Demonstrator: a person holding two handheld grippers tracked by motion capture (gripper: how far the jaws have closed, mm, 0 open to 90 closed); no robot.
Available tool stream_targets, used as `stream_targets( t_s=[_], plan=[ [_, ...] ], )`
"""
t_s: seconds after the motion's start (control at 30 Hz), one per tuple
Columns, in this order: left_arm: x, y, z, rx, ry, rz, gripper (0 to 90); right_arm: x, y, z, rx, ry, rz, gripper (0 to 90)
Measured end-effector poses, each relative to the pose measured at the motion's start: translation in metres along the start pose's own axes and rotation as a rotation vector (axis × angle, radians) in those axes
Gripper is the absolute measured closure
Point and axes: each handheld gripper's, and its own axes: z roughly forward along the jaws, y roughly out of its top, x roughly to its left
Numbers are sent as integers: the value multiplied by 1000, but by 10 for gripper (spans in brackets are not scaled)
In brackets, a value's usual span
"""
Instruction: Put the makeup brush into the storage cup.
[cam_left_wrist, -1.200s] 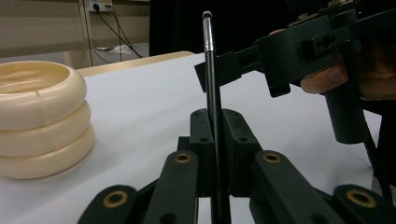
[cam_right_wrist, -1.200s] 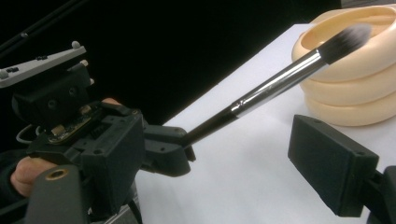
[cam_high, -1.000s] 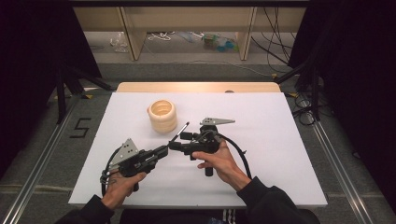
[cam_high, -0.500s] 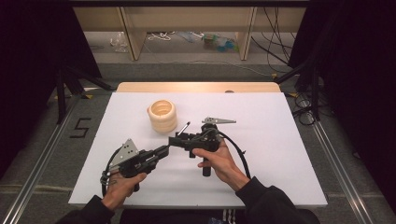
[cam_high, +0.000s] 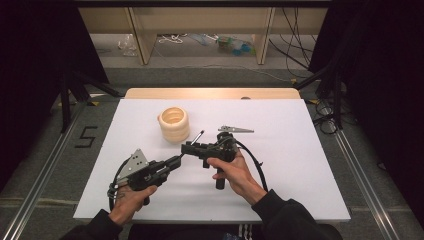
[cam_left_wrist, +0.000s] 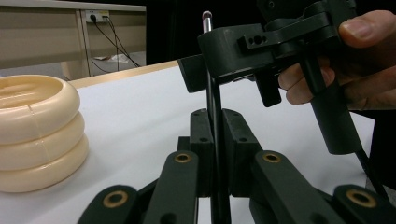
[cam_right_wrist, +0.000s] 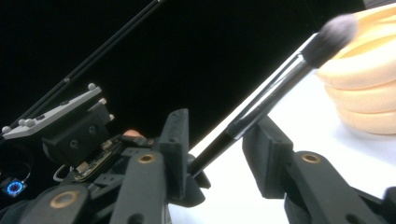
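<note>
White table (cam_high: 300, 165) under dark surround, wooden shelving and loose cables on floor behind. Stack of three cream rings (cam_high: 174, 123) toward rear left of table, also at left edge of left gripper view (cam_left_wrist: 35, 135) and upper right of right gripper view (cam_right_wrist: 369, 88).

Left gripper (cam_high: 175, 161) low at front left, held in left hand (cam_high: 131, 196), grey plate on top. Jaws pressed together on thin black brush (cam_high: 192, 142); handle seen clamped between the two pads in left gripper view (cam_left_wrist: 215, 154), running up and away with small rounded end at top. Brush raised off table, slanting up toward rings.

Right gripper (cam_high: 186, 148) in right hand (cam_high: 235, 170), pointing left across table toward left gripper, cable trailing behind. Jaws just been closing, brush between them. Right gripper view: brush (cam_right_wrist: 261, 107) passing diagonally through gap, silver ferrule and dark bristle tip toward rings; handle just beside left jaw, clear gap to right jaw, so half spread, not yet pinching. Left gripper visible beyond (cam_right_wrist: 194, 179), gripping lower end of handle.

Both grippers close together near table centre, rings near brush tip but apart from it.
</note>
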Motion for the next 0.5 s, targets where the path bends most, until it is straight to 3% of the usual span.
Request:
stream_targets(
  t_s=[0.17, 0.5],
  plan=[
    [-1, -1, 1, -2, 0, -13, 833, -1, -1, 1, 2, 12, 10, 661],
    [-1, 0, 0, -2, -12, 7, 832, -1, -1, 0, 0, 29, 25, 744]
  ],
)
